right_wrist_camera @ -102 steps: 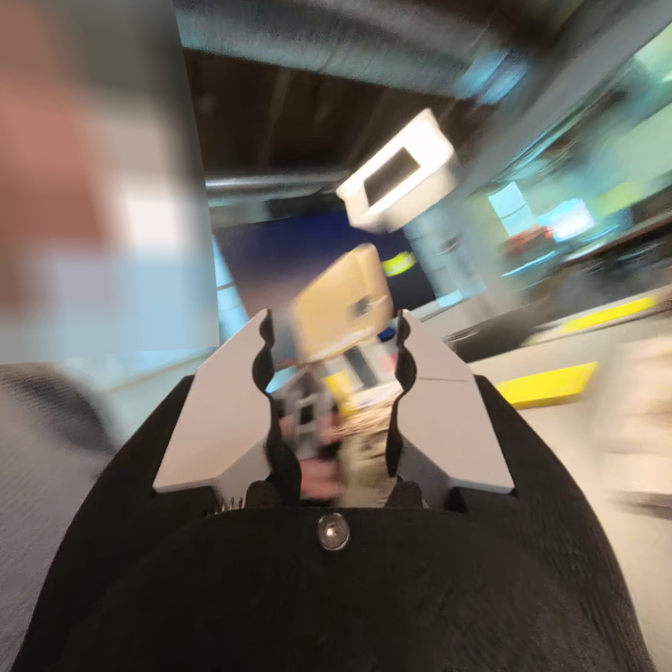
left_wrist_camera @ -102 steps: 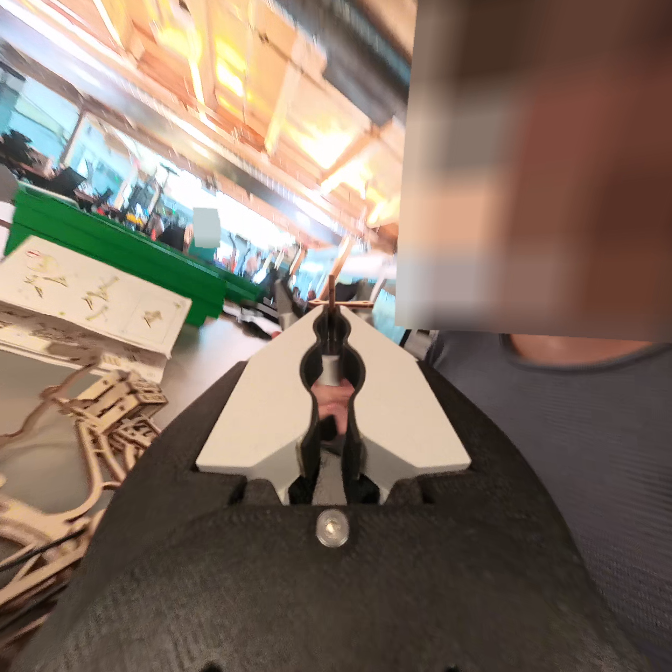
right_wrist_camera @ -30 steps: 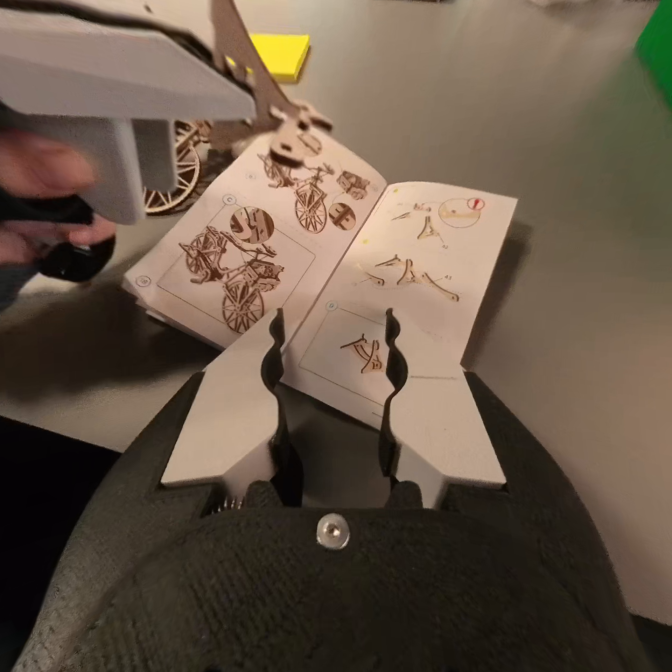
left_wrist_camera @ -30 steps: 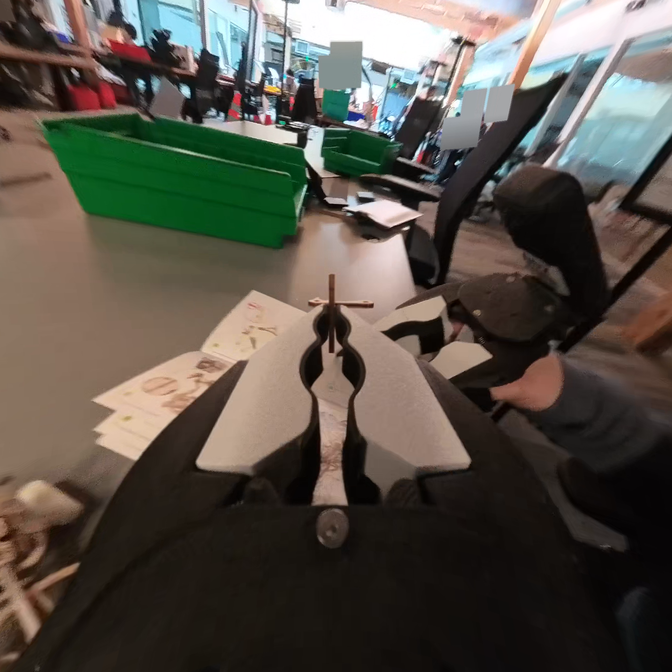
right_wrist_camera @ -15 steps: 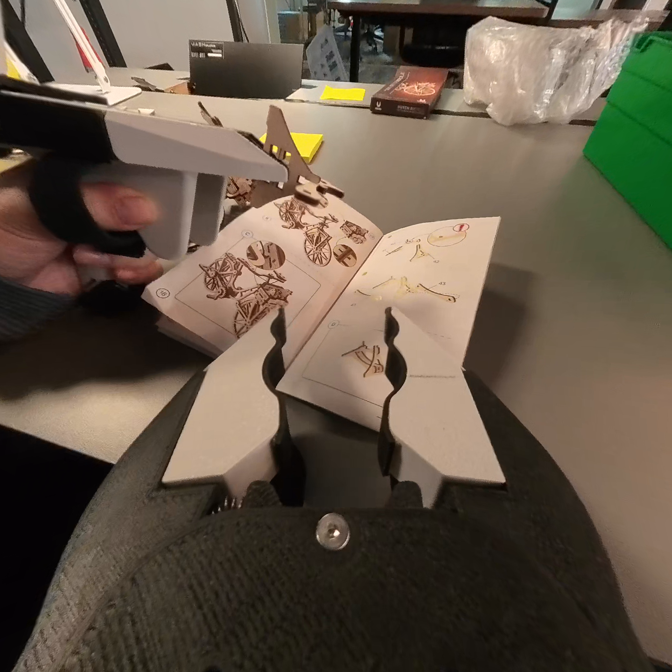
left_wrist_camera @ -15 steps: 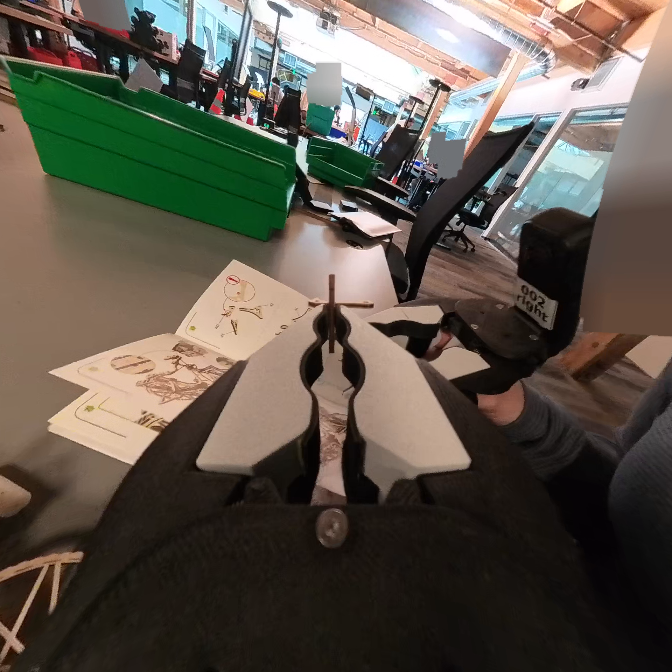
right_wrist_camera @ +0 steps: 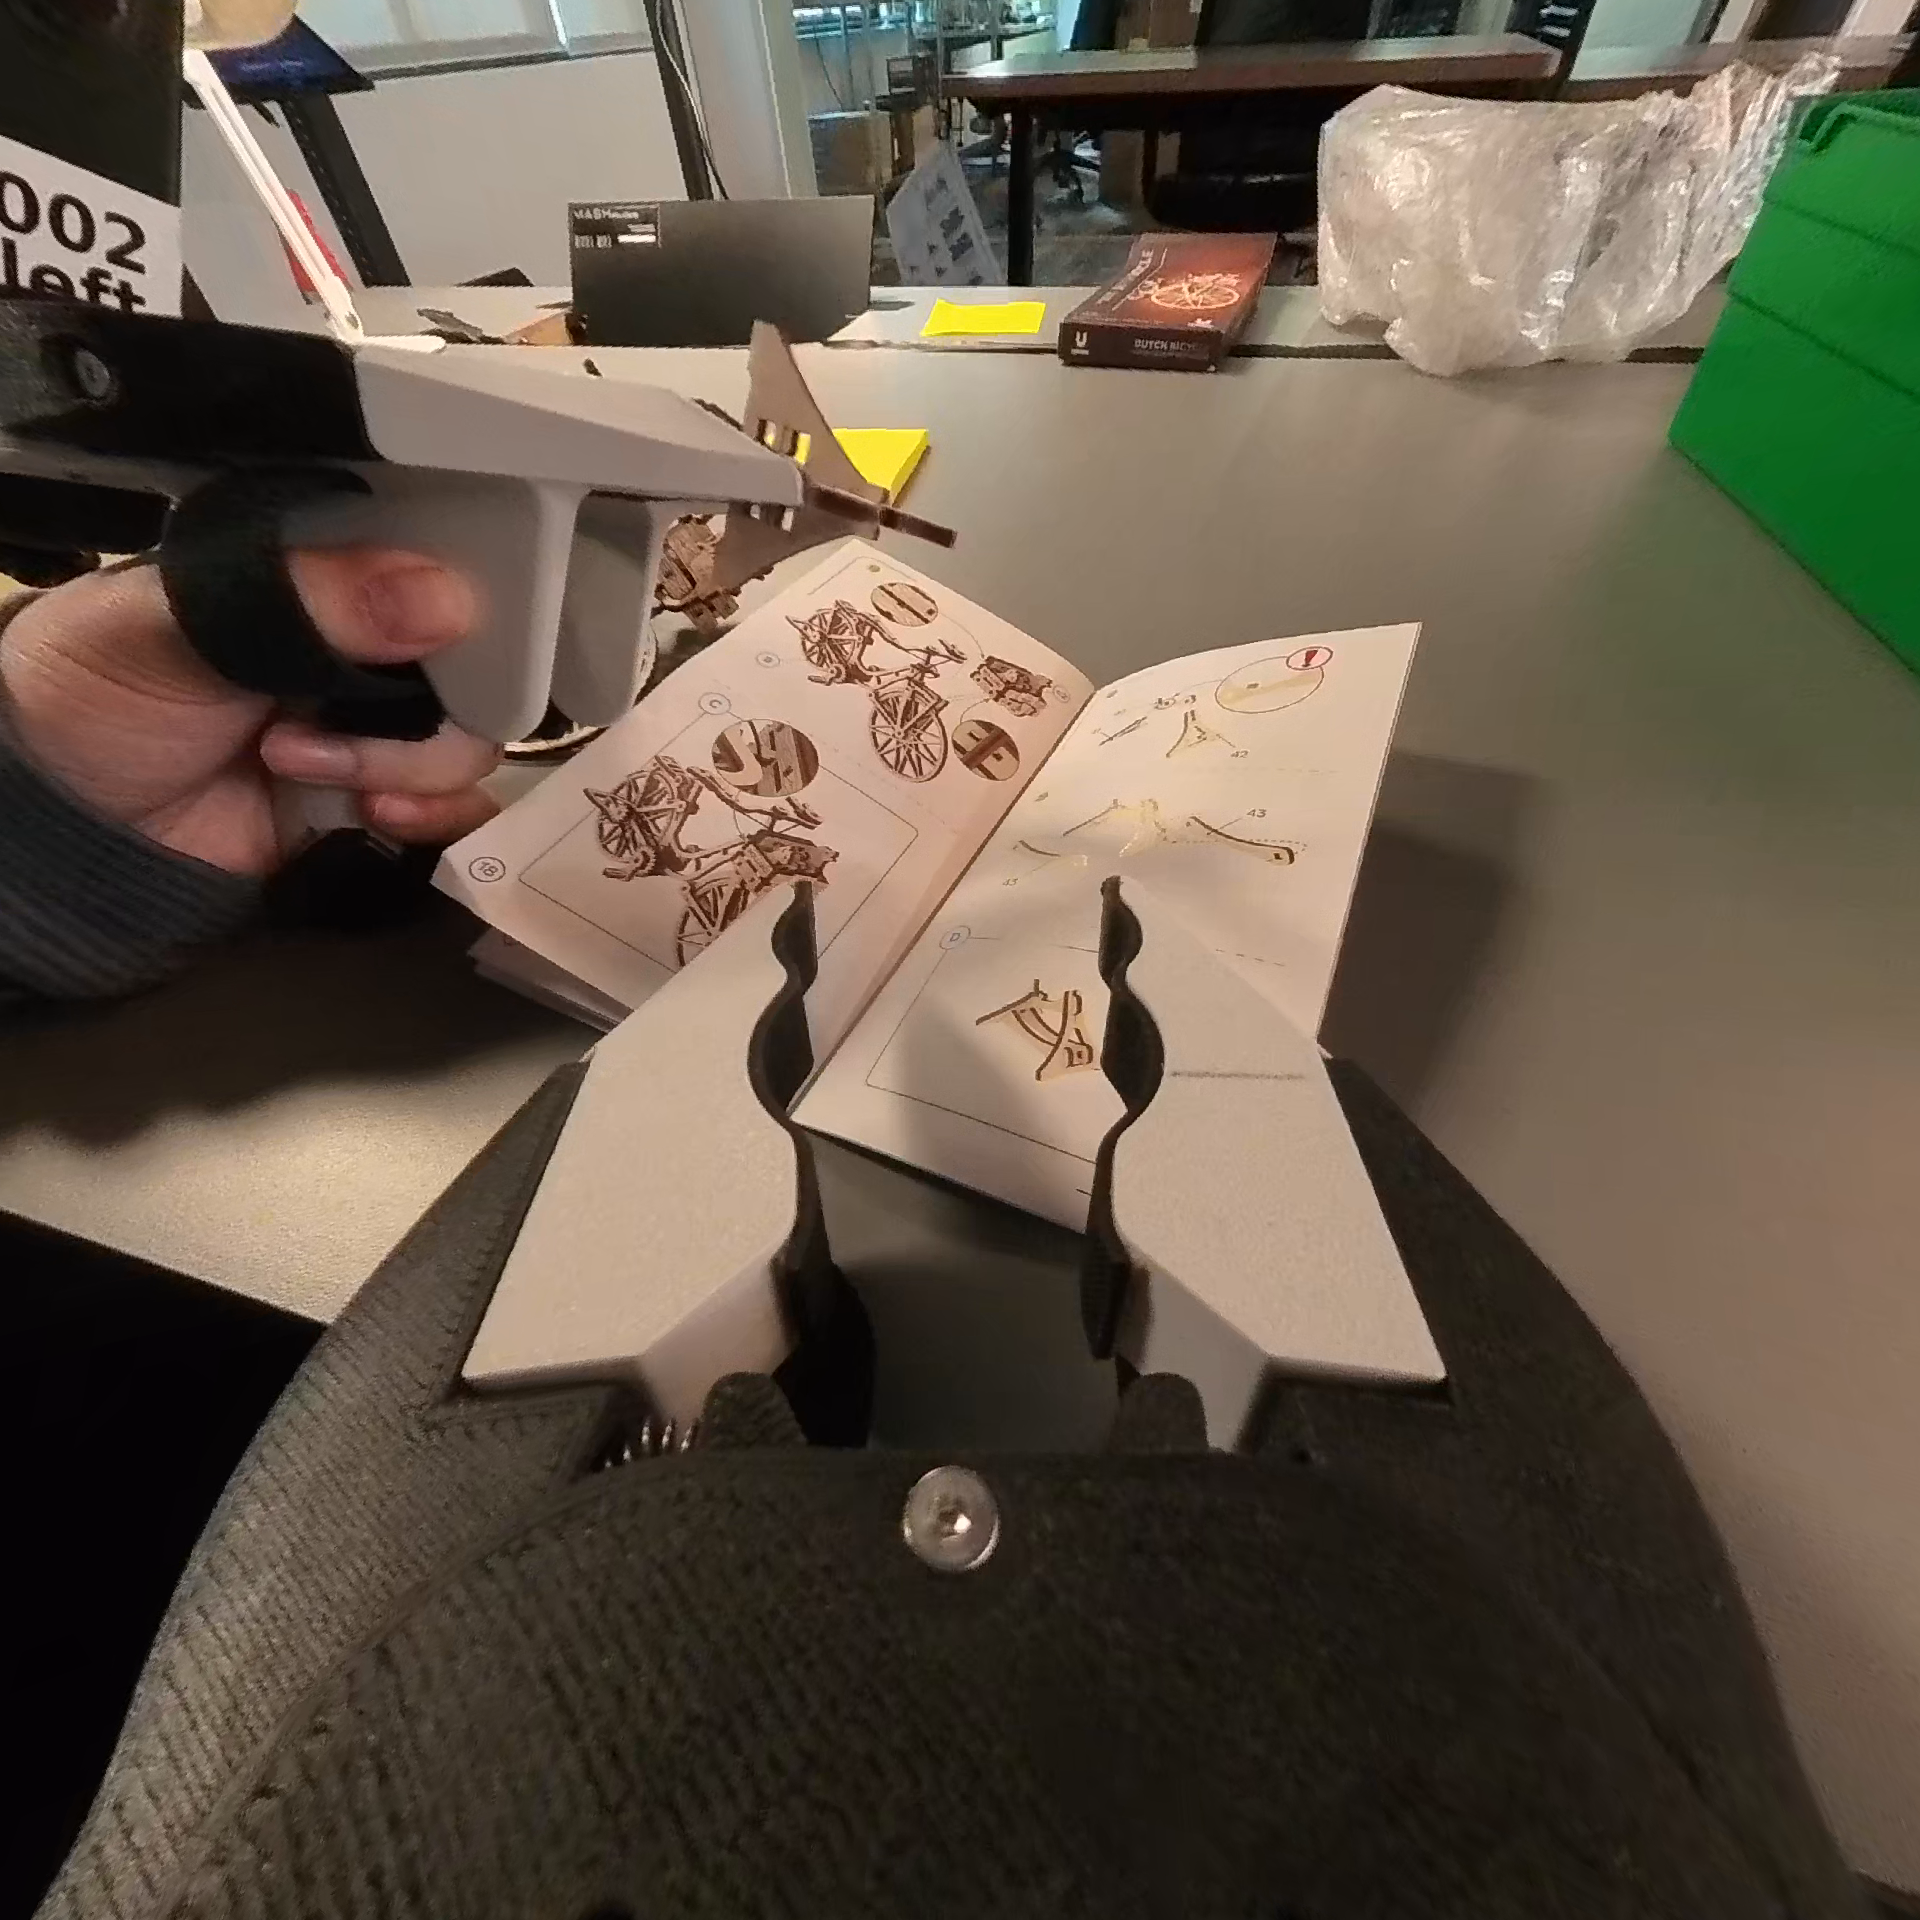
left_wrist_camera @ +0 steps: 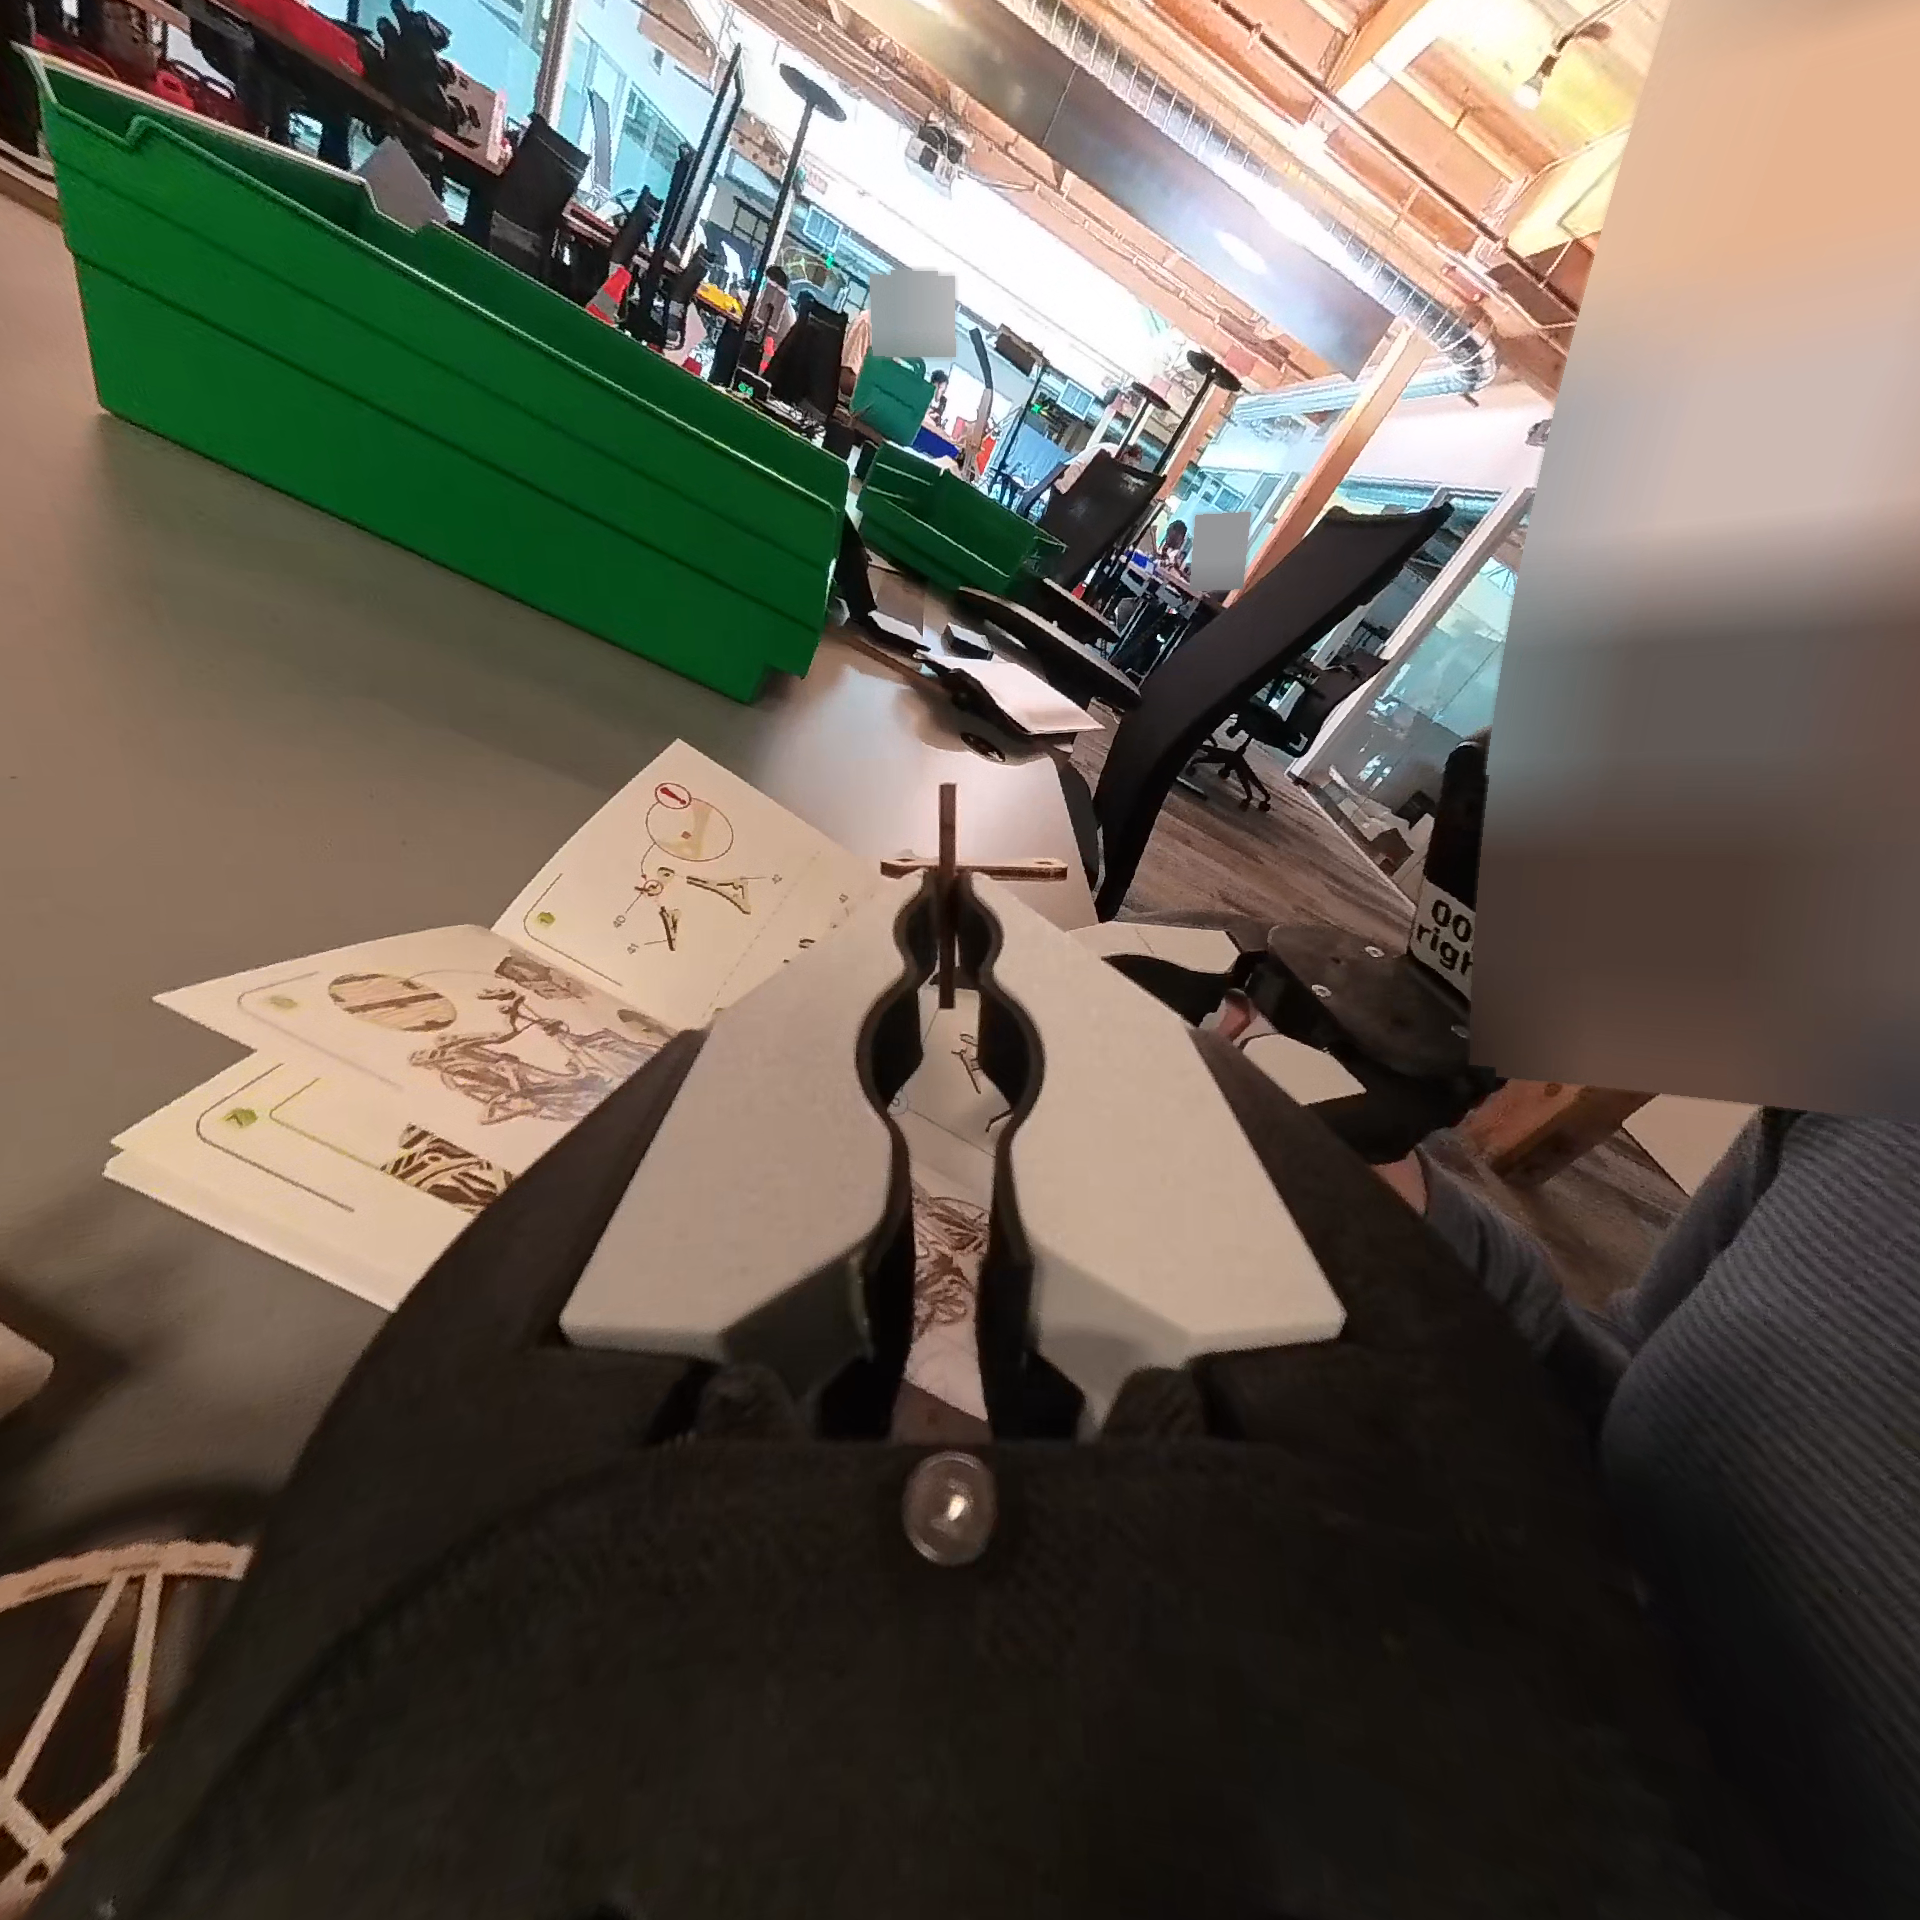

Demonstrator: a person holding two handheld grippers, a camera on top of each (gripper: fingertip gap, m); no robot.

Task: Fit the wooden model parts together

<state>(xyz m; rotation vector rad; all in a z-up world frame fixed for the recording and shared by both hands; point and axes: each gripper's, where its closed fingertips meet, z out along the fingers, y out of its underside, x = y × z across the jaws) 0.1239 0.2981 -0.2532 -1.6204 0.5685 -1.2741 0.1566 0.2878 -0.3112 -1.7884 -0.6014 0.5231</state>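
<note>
My left gripper (left_wrist_camera: 947, 902) is shut on a small brown wooden model part (left_wrist_camera: 948, 840), a thin upright piece with a crosswise strip through it. It holds the part in the air above an open instruction booklet (left_wrist_camera: 436, 1023). In the right wrist view the same gripper (right_wrist_camera: 795, 488) comes in from the left and the part (right_wrist_camera: 790, 416) shows as a curved triangular fin. My right gripper (right_wrist_camera: 954, 899) is open and empty, low over the booklet (right_wrist_camera: 1195, 790). A partly built wooden model (right_wrist_camera: 691, 577) lies behind the left gripper, mostly hidden.
Stacked green bins (left_wrist_camera: 436, 416) stand on the grey table (left_wrist_camera: 260, 707) beyond the booklet, and a green bin (right_wrist_camera: 1829, 353) is at the right. A dark model box (right_wrist_camera: 1169, 301), yellow sticky notes (right_wrist_camera: 982, 317), a plastic-wrapped bundle (right_wrist_camera: 1538, 208) and an office chair (left_wrist_camera: 1247, 665) lie farther off. Across from one pair of fingers to the other is roughly 7 centimeters.
Both grippers have come down from pointing up to hover over the booklet. In the last second the views tilted up a little. The left keeps hold of the part; the right stays open.
</note>
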